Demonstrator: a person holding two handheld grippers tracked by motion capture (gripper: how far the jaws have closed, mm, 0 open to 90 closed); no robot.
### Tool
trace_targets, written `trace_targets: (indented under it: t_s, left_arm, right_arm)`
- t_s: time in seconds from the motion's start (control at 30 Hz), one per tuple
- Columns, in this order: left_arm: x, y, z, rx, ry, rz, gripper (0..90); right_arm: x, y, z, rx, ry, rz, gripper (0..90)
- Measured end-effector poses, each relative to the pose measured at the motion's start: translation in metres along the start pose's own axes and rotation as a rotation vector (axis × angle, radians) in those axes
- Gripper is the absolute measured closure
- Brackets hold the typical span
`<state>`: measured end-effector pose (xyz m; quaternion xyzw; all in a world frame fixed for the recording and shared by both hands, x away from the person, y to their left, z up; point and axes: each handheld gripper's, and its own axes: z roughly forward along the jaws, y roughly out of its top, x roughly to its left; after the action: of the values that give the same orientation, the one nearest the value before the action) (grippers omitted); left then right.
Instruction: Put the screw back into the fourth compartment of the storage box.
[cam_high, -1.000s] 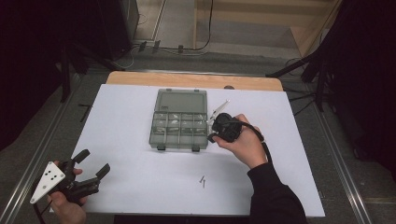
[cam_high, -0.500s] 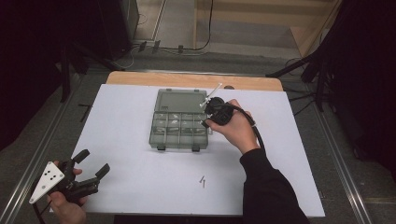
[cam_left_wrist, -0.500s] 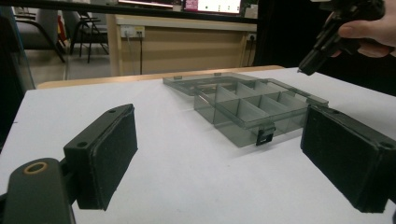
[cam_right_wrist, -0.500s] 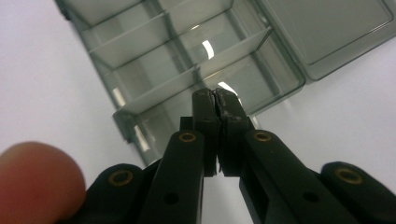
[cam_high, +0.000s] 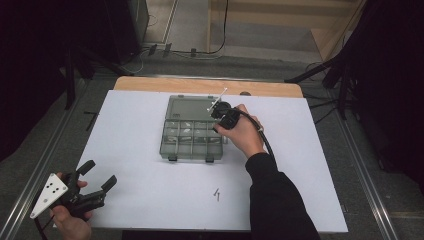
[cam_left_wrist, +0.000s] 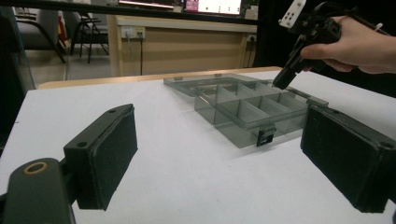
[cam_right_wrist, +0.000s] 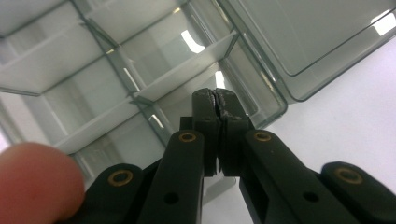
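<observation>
A clear grey compartment box (cam_high: 192, 145) lies open on the white table (cam_high: 130, 130), its lid (cam_high: 192, 106) folded flat toward the far side. My right gripper (cam_high: 220, 120) hangs tip-down over the tray's far right compartment beside the hinge, jaws shut. The right gripper view has the right gripper (cam_right_wrist: 215, 100) pressed closed above the box (cam_right_wrist: 140, 70), with nothing visible between the pads. My left gripper (cam_high: 100, 173) stands open at the table's near left corner, well clear of the box. Its view looks between the left gripper (cam_left_wrist: 219, 158) pads at the box (cam_left_wrist: 247, 112) and right gripper (cam_left_wrist: 281, 83).
Two small dark screws (cam_high: 217, 194) lie on the table in front of the box, near the person's right sleeve (cam_high: 280, 200). A wooden strip (cam_high: 205, 86) runs along the table's far edge. Dark stands and cables surround the table.
The right gripper has moved left and away from the person, from beside the box's right edge to above its far right corner. The left gripper has stayed put.
</observation>
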<state>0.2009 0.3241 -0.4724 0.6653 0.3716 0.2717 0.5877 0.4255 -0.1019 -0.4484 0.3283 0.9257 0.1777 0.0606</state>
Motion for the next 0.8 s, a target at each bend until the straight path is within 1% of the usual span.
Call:
trace_targets:
  t_s: [0.13, 0.23, 0.27, 0.3, 0.33, 0.4, 0.47, 0.5, 0.57, 0.63, 0.67, 0.8]
  left_arm:
    - [0.0, 0.0, 0.0, 0.0, 0.0, -0.001, 11.0]
    - [0.0, 0.0, 0.0, 0.0, 0.0, 0.0, 11.0]
    - [0.0, 0.0, 0.0, 0.0, 0.0, 0.0, 11.0]
    - [0.0, 0.0, 0.0, 0.0, 0.0, -0.001, 11.0]
    - [0.0, 0.0, 0.0, 0.003, 0.001, 0.001, 11.0]
    - [0.0, 0.0, 0.0, 0.0, 0.001, -0.001, 11.0]
    - [0.0, 0.0, 0.0, 0.0, 0.0, 0.0, 10.9]
    - [0.0, 0.0, 0.0, 0.0, 0.001, 0.0, 11.0]
    - [0.0, 0.0, 0.0, 0.001, 0.001, 0.0, 11.0]
    - [-0.001, 0.0, 0.0, 0.002, 0.002, 0.001, 10.9]
    - [-0.001, 0.0, 0.0, 0.002, 0.002, 0.002, 10.9]
    - [-0.001, 0.0, 0.001, 0.006, 0.0, 0.009, 10.9]
  right_arm:
    - [0.0, 0.002, 0.009, 0.015, -0.002, -0.002, 89.8]
    - [0.001, 0.002, 0.01, 0.009, -0.004, 0.001, 88.6]
    - [0.001, 0.002, 0.009, 0.005, 0.002, 0.003, 82.1]
    - [0.001, 0.002, 0.007, -0.002, 0.003, 0.003, 79.2]
    - [0.001, 0.002, 0.005, -0.004, 0.01, 0.003, 79.4]
    - [0.001, 0.0, 0.0, -0.007, 0.008, 0.003, 80.0]
    - [0.002, -0.002, -0.007, -0.023, 0.008, 0.013, 79.9]
    - [0.003, -0.004, -0.012, -0.035, 0.002, 0.013, 79.9]
    - [0.006, -0.007, -0.021, -0.056, 0.007, 0.013, 79.5]
    - [0.011, -0.011, -0.03, -0.073, 0.01, 0.013, 79.6]
    - [0.015, -0.013, -0.035, -0.091, 0.007, 0.01, 79.8]
    - [0.031, -0.026, -0.049, -0.119, 0.006, -0.02, 80.1]
